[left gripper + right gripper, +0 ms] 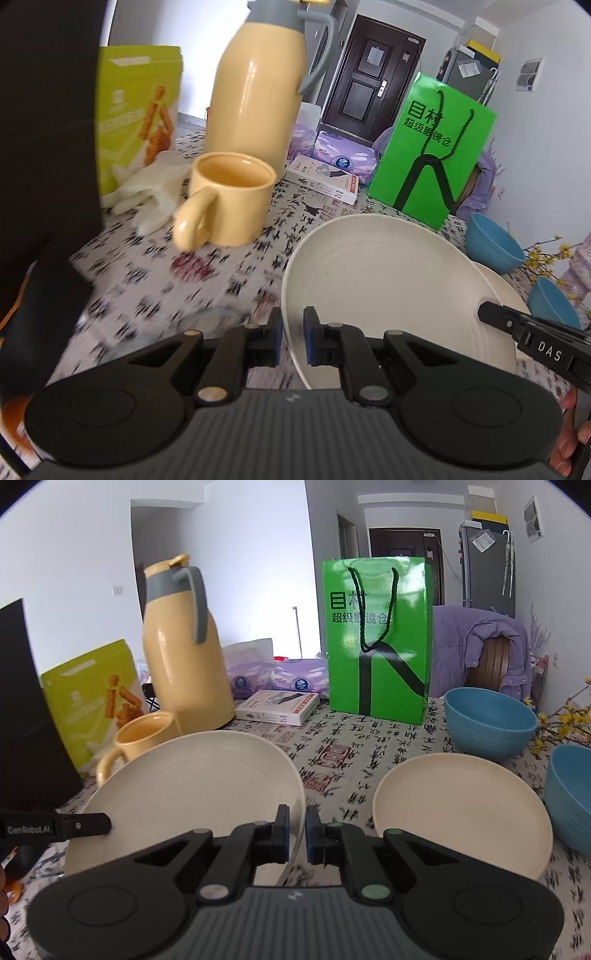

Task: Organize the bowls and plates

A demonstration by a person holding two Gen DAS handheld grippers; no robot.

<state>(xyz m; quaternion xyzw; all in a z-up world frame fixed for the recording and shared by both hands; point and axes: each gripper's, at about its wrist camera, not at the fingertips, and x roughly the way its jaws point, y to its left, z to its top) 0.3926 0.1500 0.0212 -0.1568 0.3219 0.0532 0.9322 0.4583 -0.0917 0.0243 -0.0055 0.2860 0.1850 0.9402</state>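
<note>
Left tool (292, 341): pinching the left rim of the cream plate (369, 288).
Right tool (296, 832): pinching the same plate's right rim.
Cream plate: held tilted above the desk (351, 746).
Second plate (461, 812): flat near the desk's right edge.
Blue bowls (487, 723): beside it.

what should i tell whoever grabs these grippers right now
Left gripper: shut on the near-left rim of the cream plate.
Right gripper: shut on the same plate's right rim; the plate is held tilted above the tablecloth.
Second cream plate lies flat to the right, two blue bowls beyond it, apart.
Done: nothing stacked yet.
Left: probably set the held plate on the second, then nest the bowls.
</note>
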